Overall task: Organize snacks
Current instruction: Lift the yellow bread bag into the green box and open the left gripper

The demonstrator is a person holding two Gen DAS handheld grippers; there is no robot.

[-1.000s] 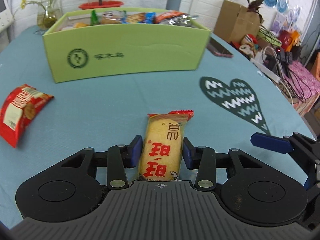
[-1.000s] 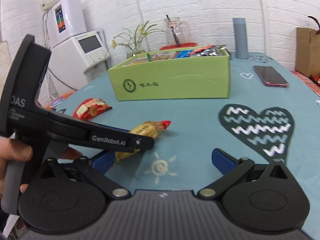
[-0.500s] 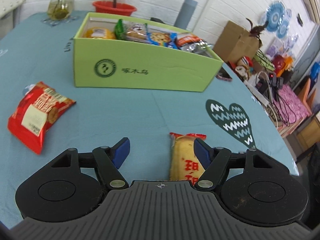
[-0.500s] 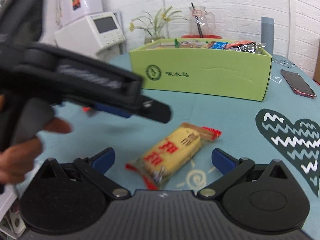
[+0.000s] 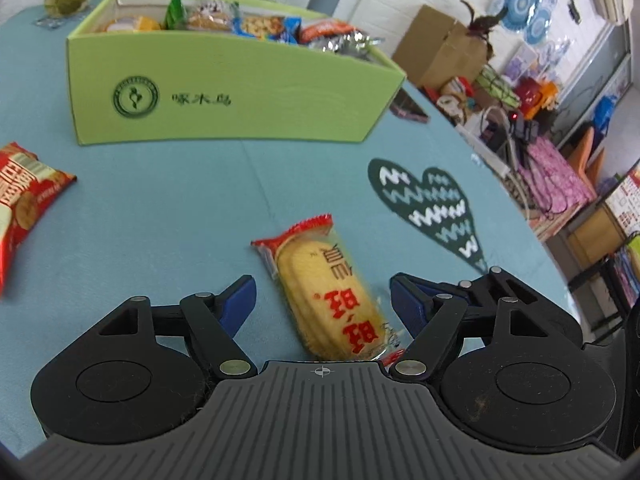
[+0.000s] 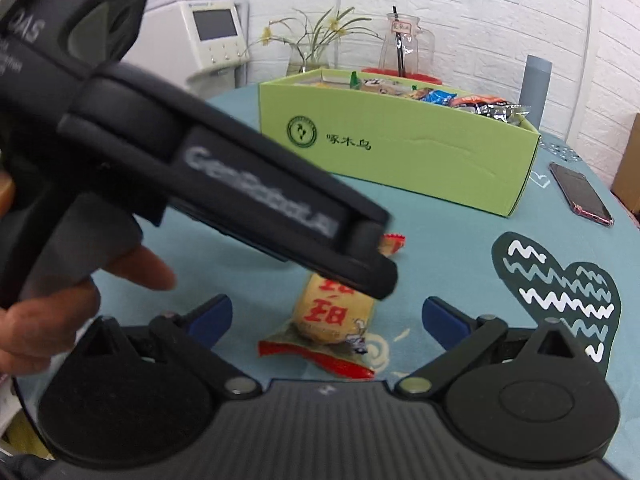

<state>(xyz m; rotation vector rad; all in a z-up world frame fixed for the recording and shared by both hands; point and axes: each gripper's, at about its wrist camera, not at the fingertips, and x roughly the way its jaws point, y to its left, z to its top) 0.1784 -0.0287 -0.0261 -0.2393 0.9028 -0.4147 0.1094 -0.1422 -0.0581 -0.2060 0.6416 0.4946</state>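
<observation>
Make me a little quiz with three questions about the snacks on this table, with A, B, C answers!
1. Where is the yellow cracker pack?
A. in the green box
B. on the blue tablecloth
C. on the phone

2. What colour is the loose packet at the left?
A. red
B. purple
C. black

3. What is the green box like?
A. empty
B. lidded
C. open, holding snacks

Key: 1 B, it lies flat on the cloth; 2 A, its wrapper is red; 3 C, packets show above its rim.
</observation>
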